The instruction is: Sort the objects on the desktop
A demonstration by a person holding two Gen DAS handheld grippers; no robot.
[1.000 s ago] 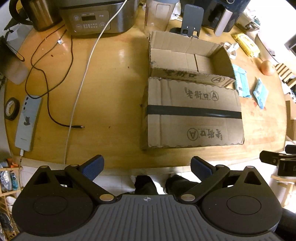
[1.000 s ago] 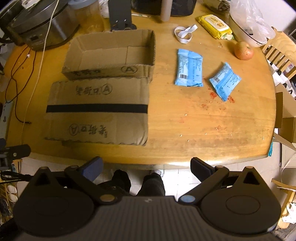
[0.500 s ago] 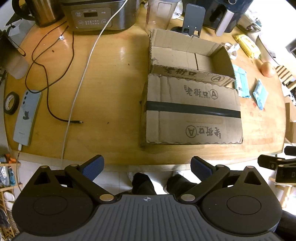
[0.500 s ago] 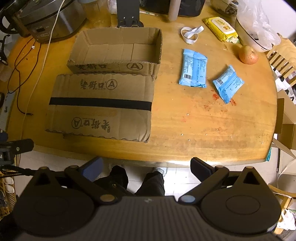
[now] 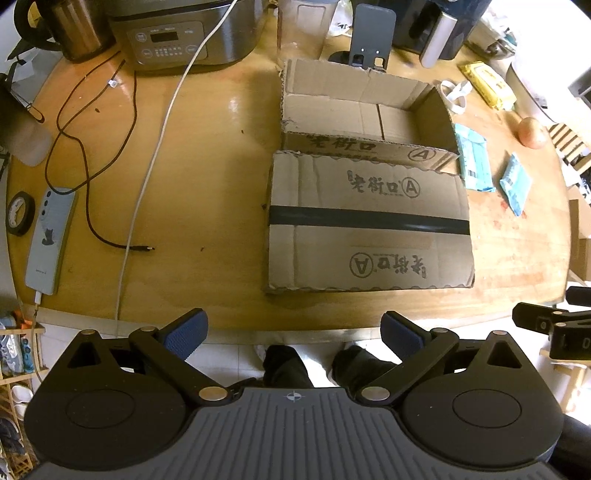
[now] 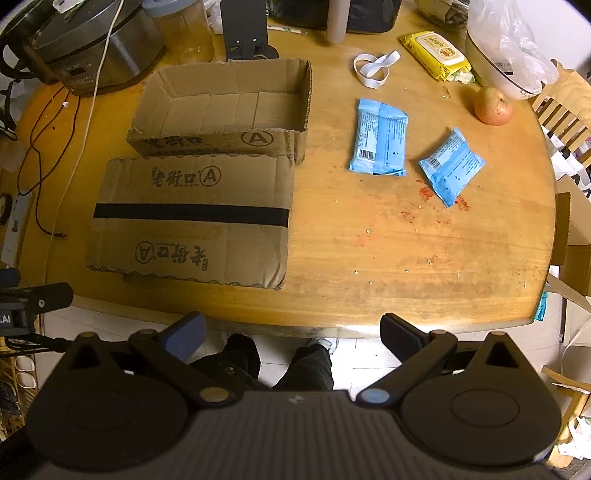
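An open cardboard box [image 6: 236, 107] [image 5: 364, 110] sits on the round wooden table [image 6: 406, 251], its front flap [image 6: 192, 218] [image 5: 369, 221] folded flat toward me. Two blue packets [image 6: 380, 138] [image 6: 452, 166] lie to the right of the box, also seen at the right edge as the larger blue packet [image 5: 472, 158] and the smaller one [image 5: 517, 182]. My left gripper [image 5: 293, 330] and right gripper [image 6: 291, 328] both hang open and empty off the table's near edge, above a person's legs [image 6: 280, 365].
An apple [image 6: 493, 105], a yellow wipes pack [image 6: 436, 55] and a white band [image 6: 375, 68] lie at the back right. A rice cooker [image 5: 184, 33], a kettle [image 5: 70, 26], cables [image 5: 144, 155], a phone [image 5: 50, 240] and a tape roll [image 5: 20, 214] occupy the left.
Both grippers have drawn back and up from the table, so more of it shows. Nothing on the table has moved, and the fingers stay apart.
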